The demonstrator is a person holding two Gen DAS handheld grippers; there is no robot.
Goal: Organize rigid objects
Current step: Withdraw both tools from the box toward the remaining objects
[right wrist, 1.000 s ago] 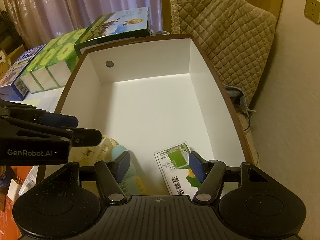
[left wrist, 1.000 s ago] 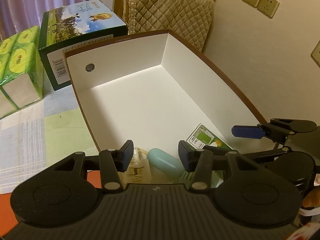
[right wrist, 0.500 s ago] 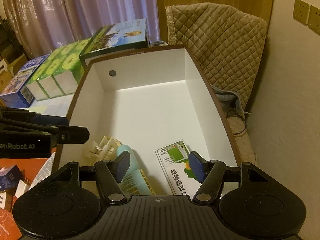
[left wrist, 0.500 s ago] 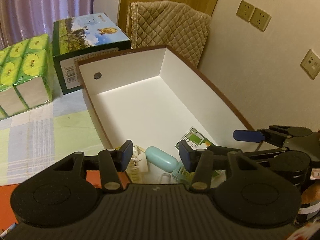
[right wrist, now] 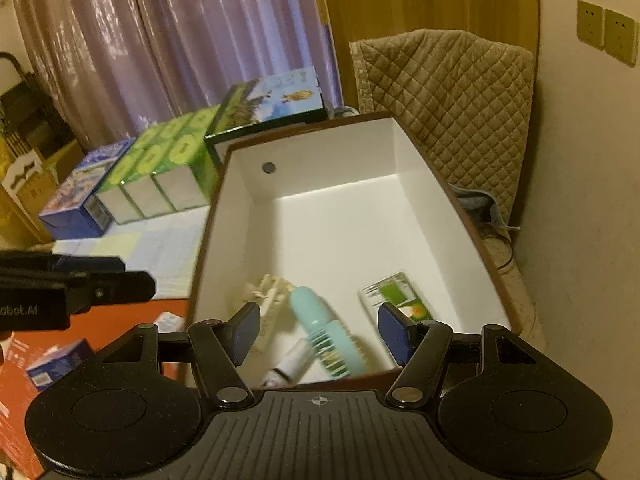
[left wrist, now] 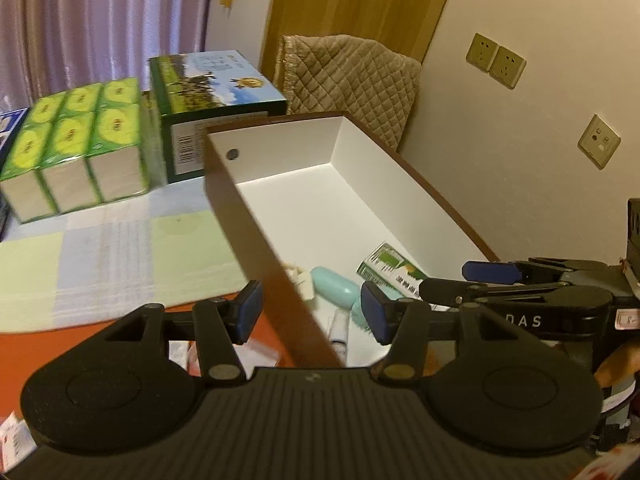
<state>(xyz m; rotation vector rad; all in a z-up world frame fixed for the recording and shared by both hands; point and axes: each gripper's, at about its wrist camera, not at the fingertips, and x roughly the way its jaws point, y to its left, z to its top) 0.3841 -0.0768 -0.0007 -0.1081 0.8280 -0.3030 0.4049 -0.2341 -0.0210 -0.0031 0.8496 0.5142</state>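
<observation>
Left tool (left wrist: 310, 314) opening empty, teal brush (right wrist: 320, 328) in white box (right wrist: 416, 160)

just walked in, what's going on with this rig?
A person holds two handheld grippers over a white box on a table, tidying small items into it. Lying near the box's close end are a teal comb, a green-printed pack, a cream plastic piece and a small tube. The right gripper is open and holds nothing. The left gripper is empty too, its jaws opening, straddling the box's left wall. More small boxes sit on the orange surface outside.
</observation>
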